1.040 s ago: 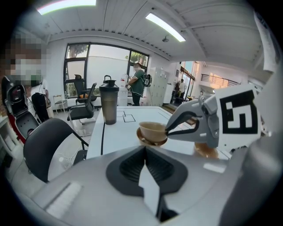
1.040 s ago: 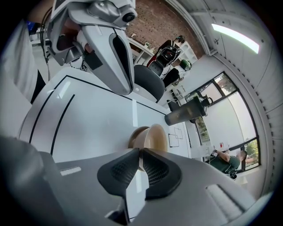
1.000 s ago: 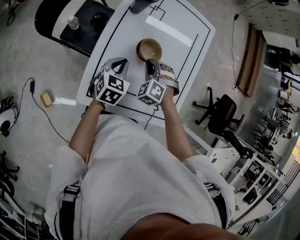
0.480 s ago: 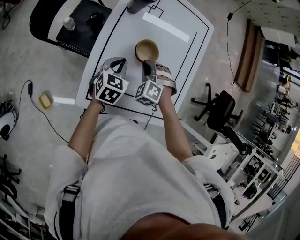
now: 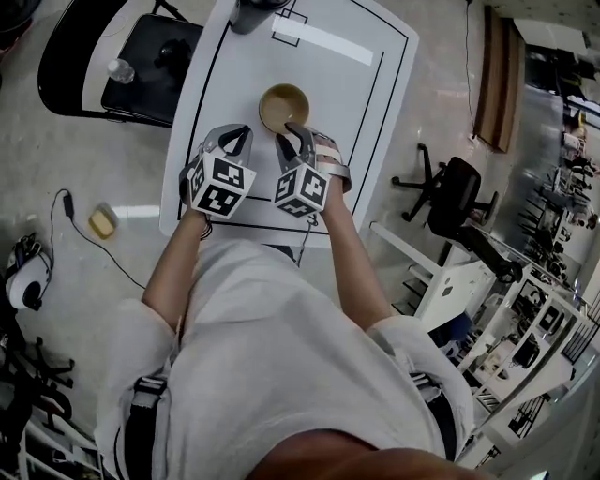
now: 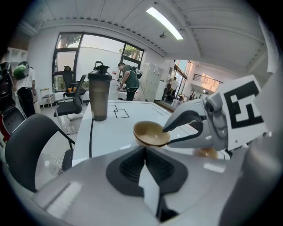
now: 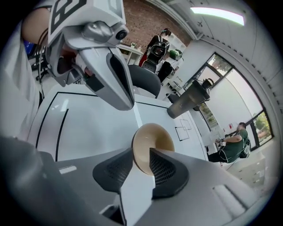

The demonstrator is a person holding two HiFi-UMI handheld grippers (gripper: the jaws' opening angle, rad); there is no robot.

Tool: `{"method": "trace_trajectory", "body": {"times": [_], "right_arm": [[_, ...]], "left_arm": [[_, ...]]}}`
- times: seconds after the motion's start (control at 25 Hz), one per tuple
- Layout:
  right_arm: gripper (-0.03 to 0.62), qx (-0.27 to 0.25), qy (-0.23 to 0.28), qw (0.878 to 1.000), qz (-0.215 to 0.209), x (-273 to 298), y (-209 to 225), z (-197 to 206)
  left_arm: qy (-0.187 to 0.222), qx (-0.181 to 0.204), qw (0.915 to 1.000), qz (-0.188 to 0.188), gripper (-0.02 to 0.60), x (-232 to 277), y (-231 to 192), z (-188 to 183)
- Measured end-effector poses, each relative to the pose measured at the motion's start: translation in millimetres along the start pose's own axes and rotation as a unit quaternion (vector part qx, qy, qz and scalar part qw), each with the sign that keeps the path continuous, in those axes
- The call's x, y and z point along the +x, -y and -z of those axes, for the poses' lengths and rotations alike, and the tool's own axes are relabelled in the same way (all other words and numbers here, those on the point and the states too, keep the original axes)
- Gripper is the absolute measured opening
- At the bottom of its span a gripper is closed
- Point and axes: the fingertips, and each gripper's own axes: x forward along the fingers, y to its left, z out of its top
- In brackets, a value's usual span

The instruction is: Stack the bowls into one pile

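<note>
A tan bowl (image 5: 284,106) sits upright on the white table (image 5: 375,112); whether more bowls are nested in it I cannot tell. My right gripper (image 5: 289,133) is at the bowl's near rim. Its jaws are opening, and the rim of the bowl (image 7: 152,143) stands between the pads without being pinched. The left gripper view shows the right gripper's fingers (image 6: 185,121) straddling the edge of the bowl (image 6: 150,132). My left gripper (image 5: 234,139) hovers just left of the bowl, shut and empty.
A dark shaker bottle (image 5: 248,11) stands at the table's far end, inside the black outline drawn on the tabletop. A black chair (image 5: 141,66) stands to the left of the table. People and office chairs are in the background.
The right gripper's jaws have spread apart at the bowl's rim. The bowl rests in the same place on the table, and the left gripper stays shut beside it.
</note>
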Motion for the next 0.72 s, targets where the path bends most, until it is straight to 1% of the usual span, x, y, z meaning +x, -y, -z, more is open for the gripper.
{"method": "trace_trajectory", "body": {"times": [0.04,0.12,0.16,0.2,0.28,0.36,0.44,0.48,0.52,0.56,0.64,0.68,0.72], "right_arm": [[0.121,0.019,0.008,1.0,0.0,0,2,-1],[0.121,0.083,0.035,0.996,0.0,-5,6,-2],[0.121,0.123,0.052,0.991,-0.001,-11,8,-2],[0.116,0.164,0.07,0.984,-0.001,-18,9,1],[0.075,0.246,0.104,0.964,0.005,-35,14,13],[0.009,0.325,0.136,0.936,0.013,-51,21,27],[0.0,0.386,0.166,0.907,0.014,-69,25,40],[0.0,0.409,0.178,0.895,0.011,-77,26,47],[0.0,0.427,0.189,0.884,0.008,-85,25,54],[0.0,0.444,0.196,0.874,0.009,-93,24,61],[-0.001,0.477,0.204,0.855,0.021,-107,18,77],[0.0,0.491,0.205,0.846,0.029,-113,14,86],[-0.001,0.502,0.203,0.84,0.038,-119,9,94]], "left_arm": [[0.005,0.017,0.9998,-0.006,0.002,2,-2,-4],[0.022,0.081,0.996,-0.033,0.002,2,-5,-16],[0.033,0.114,0.992,-0.043,0.002,0,-3,-22],[0.043,0.137,0.9886,-0.046,0.002,-1,2,-28],[0.056,0.152,0.9862,-0.033,0.002,0,16,-36],[0.054,0.159,0.9856,-0.02,0.002,4,28,-40],[0.048,0.18,0.9824,-0.015,0.002,8,41,-41],[0.044,0.198,0.9792,-0.012,0.003,9,50,-41],[0.04,0.221,0.9744,-0.008,0.002,10,60,-41],[0.035,0.251,0.9674,-0.003,0.002,11,69,-39],[0.023,0.312,0.9499,0.008,0.002,11,86,-36],[0.019,0.332,0.9429,0.016,0.002,11,94,-35],[0.017,0.342,0.9393,0.026,0.002,11,103,-34]]}}
